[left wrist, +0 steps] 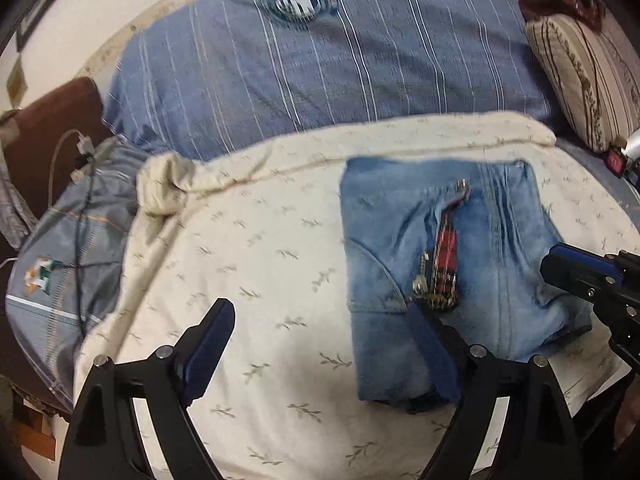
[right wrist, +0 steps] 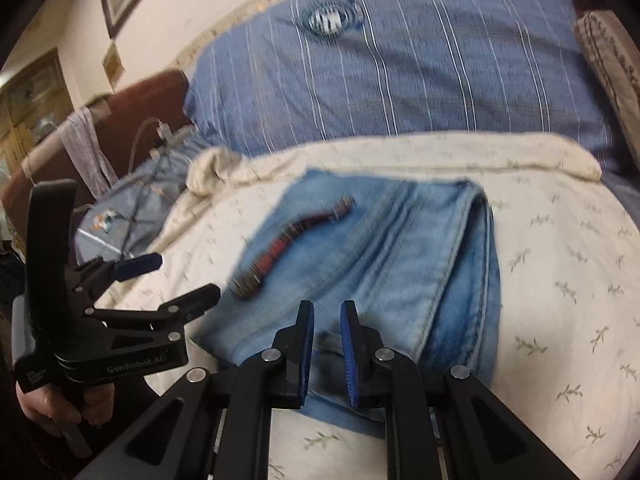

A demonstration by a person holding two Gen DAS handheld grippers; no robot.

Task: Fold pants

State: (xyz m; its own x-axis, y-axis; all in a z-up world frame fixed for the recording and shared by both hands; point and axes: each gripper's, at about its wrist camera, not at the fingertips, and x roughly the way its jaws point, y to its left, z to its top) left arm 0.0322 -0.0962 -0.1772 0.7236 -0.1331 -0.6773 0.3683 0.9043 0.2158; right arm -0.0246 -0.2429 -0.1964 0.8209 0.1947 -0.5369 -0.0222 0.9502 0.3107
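The light blue jeans point(left wrist: 440, 248) lie folded into a compact rectangle on the cream blanket point(left wrist: 256, 264); they also show in the right wrist view point(right wrist: 392, 248). A red and dark keychain strap point(left wrist: 444, 260) lies on top of them point(right wrist: 288, 244). My left gripper point(left wrist: 320, 320) is open, its jaws wide apart, the right finger over the jeans' near left edge. It shows in the right wrist view point(right wrist: 180, 276) at the left, held by a hand. My right gripper point(right wrist: 326, 320) hovers over the jeans' near edge with a narrow gap and nothing between the pads. It shows in the left wrist view point(left wrist: 576, 272) at the right.
A large blue striped pillow point(left wrist: 328, 60) lies behind the blanket. A beige patterned cushion point(left wrist: 588, 76) is at the right. A grey-blue pillow point(left wrist: 76, 264) with cables point(left wrist: 80, 168) lies at the left. A brown headboard point(right wrist: 132, 104) stands at the far left.
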